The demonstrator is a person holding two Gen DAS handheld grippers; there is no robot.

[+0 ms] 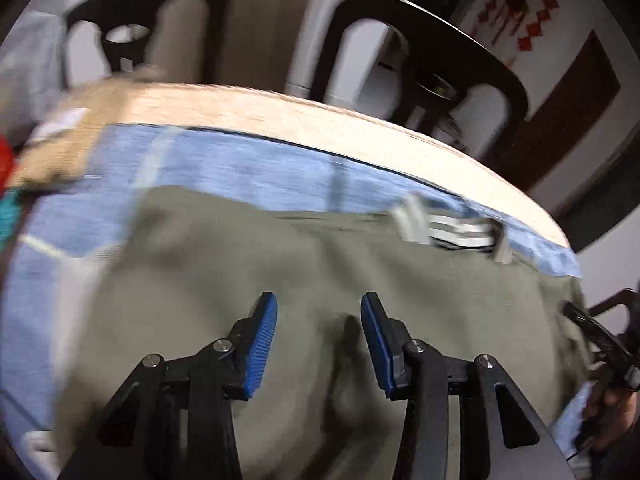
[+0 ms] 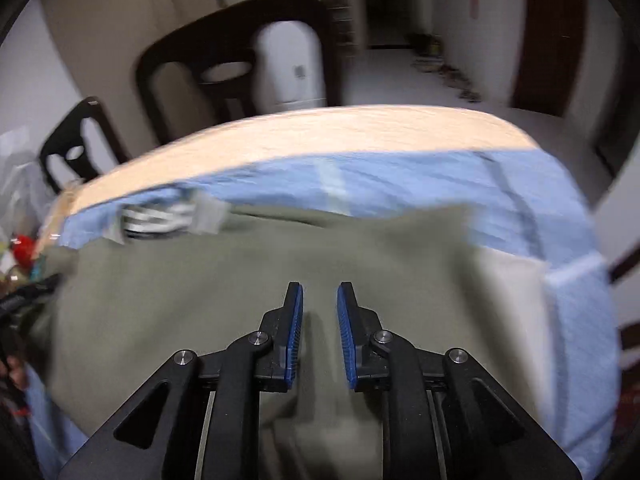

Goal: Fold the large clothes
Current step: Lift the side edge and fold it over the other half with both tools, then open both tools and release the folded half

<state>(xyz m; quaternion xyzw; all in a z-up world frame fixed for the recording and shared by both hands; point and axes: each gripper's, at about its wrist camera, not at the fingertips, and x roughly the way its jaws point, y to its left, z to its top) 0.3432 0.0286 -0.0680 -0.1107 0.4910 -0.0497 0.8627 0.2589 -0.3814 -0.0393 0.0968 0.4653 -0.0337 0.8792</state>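
Observation:
An olive-green garment lies spread on a light blue cloth over a wooden table. Its neck with a striped white label points to the far edge. My left gripper hovers open and empty just above the green fabric. In the right wrist view the same garment fills the middle, with the label at far left. My right gripper is open with a narrow gap, empty, over the fabric. The right gripper also shows at the left wrist view's right edge.
Dark wooden chairs stand behind the table's far edge. A tan folded item and red and teal objects lie at the table's left end. The blue cloth hangs over the right edge.

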